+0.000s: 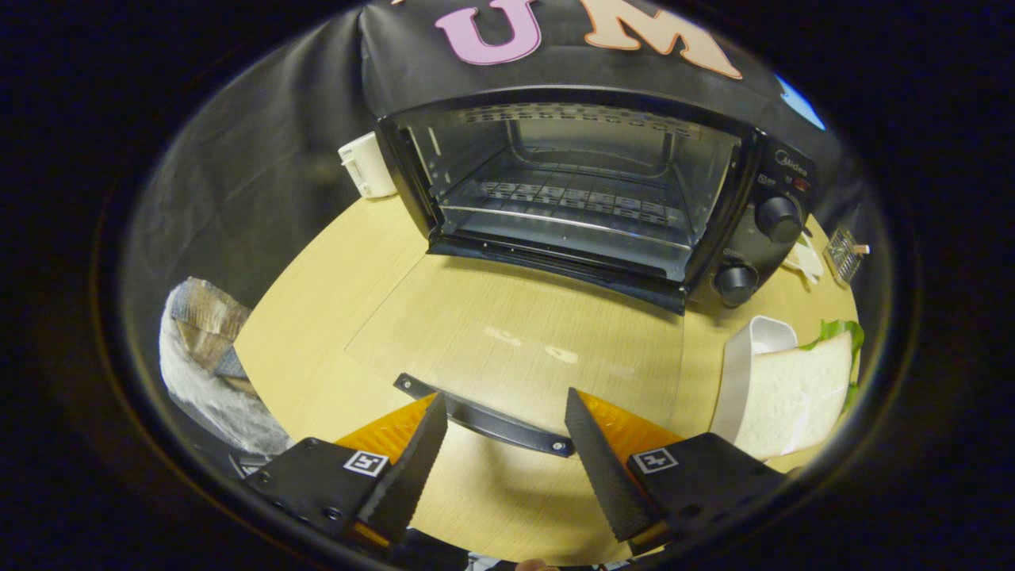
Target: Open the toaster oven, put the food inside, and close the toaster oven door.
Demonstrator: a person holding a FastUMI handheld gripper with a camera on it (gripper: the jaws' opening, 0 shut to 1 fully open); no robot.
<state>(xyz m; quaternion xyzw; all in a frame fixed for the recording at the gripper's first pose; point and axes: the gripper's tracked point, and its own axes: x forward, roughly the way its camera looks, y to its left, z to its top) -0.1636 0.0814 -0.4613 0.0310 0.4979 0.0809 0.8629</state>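
Toaster oven (571,182) open, rack bare, gripper (507,420) fingers apart around door handle (484,416)

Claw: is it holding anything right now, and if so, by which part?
Nothing. The claw is open, its fingers either side of the door handle without pressing on it; the oven door lies fully open.

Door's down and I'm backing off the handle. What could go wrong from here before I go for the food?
The gripper is open, its fingers either side of the door handle; lifting carelessly might catch it and swing the glass door up. The sandwich leans on a white plate by the table edge, so a hard pinch may squash it or push it off.
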